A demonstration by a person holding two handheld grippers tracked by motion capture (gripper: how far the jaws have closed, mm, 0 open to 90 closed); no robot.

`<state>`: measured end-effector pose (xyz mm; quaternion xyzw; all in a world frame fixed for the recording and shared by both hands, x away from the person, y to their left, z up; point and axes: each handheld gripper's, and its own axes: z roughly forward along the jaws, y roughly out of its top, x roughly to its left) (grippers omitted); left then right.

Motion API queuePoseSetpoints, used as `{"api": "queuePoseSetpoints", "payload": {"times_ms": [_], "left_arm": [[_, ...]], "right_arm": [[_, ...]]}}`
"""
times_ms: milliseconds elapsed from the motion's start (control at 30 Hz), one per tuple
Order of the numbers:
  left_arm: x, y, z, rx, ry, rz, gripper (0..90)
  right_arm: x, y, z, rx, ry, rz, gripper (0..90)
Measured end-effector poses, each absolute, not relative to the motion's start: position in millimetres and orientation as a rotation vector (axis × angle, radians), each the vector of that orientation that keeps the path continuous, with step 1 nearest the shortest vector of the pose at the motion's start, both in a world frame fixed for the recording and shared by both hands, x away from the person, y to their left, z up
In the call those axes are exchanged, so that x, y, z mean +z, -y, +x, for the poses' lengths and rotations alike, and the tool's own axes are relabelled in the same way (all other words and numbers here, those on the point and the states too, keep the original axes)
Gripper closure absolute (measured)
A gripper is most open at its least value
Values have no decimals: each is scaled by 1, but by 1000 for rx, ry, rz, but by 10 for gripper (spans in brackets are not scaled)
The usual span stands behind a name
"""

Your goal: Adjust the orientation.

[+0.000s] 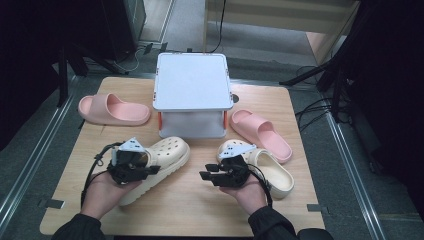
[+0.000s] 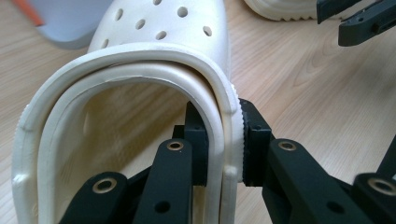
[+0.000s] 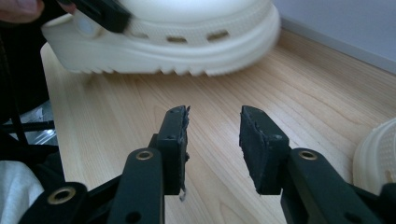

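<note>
Left gripper point(image 2: 223, 140) is clamped on the heel rim of the left cream clog point(image 1: 159, 162), one pad inside the opening, one outside on the ribbed edge. That clog sits lower left of centre in the high view, toe toward the white shelf point(image 1: 191, 82); whether it is off the worktop point(image 1: 195, 210) yet cannot be told.

Right gripper point(image 3: 215, 140) has its jaws apart with nothing between them, hovering over bare wood. Its clog, the right cream clog point(image 1: 267, 170), lies just beside it at lower right, not yet gripped.

Two pink slides are untouched: one at upper left point(image 1: 114, 110), one right of the shelf point(image 1: 261, 134).

Judgement: early stage. One clog grasped, none placed. Left to do, probably: move this clog to the shelf, then the second clog, possibly the slides.
</note>
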<state>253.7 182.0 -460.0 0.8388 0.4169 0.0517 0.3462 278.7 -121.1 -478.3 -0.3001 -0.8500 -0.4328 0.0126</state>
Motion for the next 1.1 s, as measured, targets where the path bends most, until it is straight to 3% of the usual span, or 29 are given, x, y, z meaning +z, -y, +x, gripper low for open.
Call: {"api": "queuePoseSetpoints", "payload": {"times_ms": [400, 533, 767, 933, 1100], "left_arm": [[-475, -146, 265, 63, -1010, 2274, 760], [-477, -141, 267, 47, -986, 2294, 703], [-467, -150, 267, 49, -959, 2272, 584], [-455, -166, 265, 22, -932, 2259, 577], [-442, -195, 262, 4, -914, 2214, 637]], "right_arm": [[-481, 126, 269, -1378, 2650, -969, 743], [-485, 124, 268, -1364, 2656, -980, 769], [-491, 120, 269, -1359, 2633, -1023, 840], [-491, 116, 271, -1355, 2597, -1070, 860], [-491, 103, 272, -1333, 2628, -1043, 864]]}}
